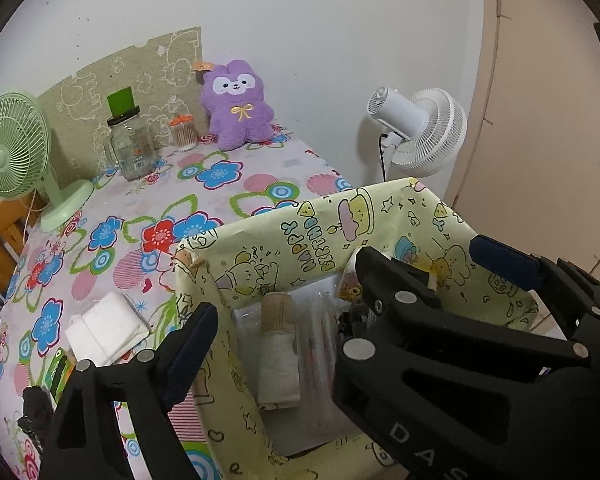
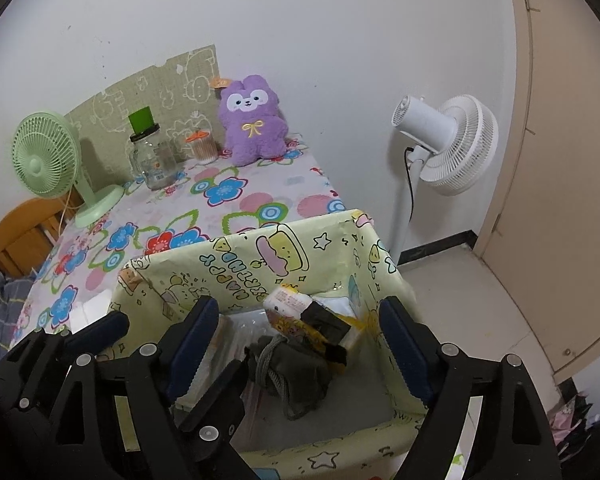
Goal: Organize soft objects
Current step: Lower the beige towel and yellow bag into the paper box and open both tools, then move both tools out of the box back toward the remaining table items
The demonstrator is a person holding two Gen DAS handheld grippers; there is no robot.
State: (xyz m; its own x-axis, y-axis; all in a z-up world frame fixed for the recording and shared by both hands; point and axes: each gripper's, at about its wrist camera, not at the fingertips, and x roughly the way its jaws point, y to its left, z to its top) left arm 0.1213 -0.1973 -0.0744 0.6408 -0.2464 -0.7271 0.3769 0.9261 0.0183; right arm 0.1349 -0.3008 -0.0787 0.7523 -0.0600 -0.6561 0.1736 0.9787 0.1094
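Note:
A yellow cartoon-print box (image 1: 284, 240) (image 2: 260, 252) stands at the near edge of the flowered table. Inside lie a rolled beige towel (image 1: 278, 344), clear plastic packs (image 1: 320, 332), a dark grey cloth (image 2: 296, 368) and a yellow tissue pack (image 2: 300, 308). A purple plush toy (image 1: 238, 106) (image 2: 252, 120) sits at the far end against the wall. A white folded pack (image 1: 104, 328) lies left of the box. My left gripper (image 1: 342, 300) is open over the box. My right gripper (image 2: 296, 340) is open above the box's contents and empty.
A green desk fan (image 1: 12, 152) (image 2: 48, 156), a glass jar (image 1: 132, 148) (image 2: 154, 160) and a cotton-swab jar (image 1: 183, 133) stand at the far left. A white floor fan (image 2: 448, 144) stands right of the table beside a beige door (image 2: 560, 160).

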